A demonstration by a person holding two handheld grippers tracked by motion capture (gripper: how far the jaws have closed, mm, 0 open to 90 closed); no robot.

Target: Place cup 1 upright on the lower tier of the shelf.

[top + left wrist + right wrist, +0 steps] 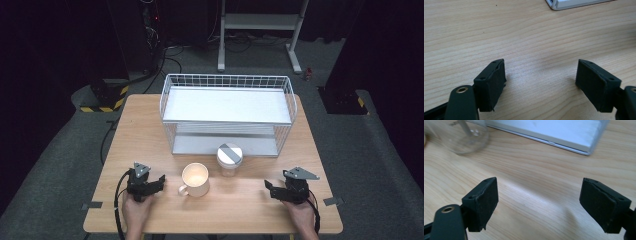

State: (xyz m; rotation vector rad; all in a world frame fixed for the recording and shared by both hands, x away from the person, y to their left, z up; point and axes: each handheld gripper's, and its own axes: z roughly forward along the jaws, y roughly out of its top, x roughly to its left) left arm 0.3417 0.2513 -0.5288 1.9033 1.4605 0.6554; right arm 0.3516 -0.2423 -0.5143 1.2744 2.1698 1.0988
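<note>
Risk: tipping lidded glass jar (229, 160) beside cream mug (195, 180); right gripper (270, 188), left gripper (159, 181) both wide, empty.

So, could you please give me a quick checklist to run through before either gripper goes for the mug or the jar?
1. Left gripper open, nothing between the jaws: ok.
2. Right gripper open, nothing between the jaws: ok.
3. Mug upright, handle toward the left gripper: ok.
4. Jar upright, lid on: ok.
5. Wire rack shelves free: ok.
6. Mug contents: cannot tell.
</note>
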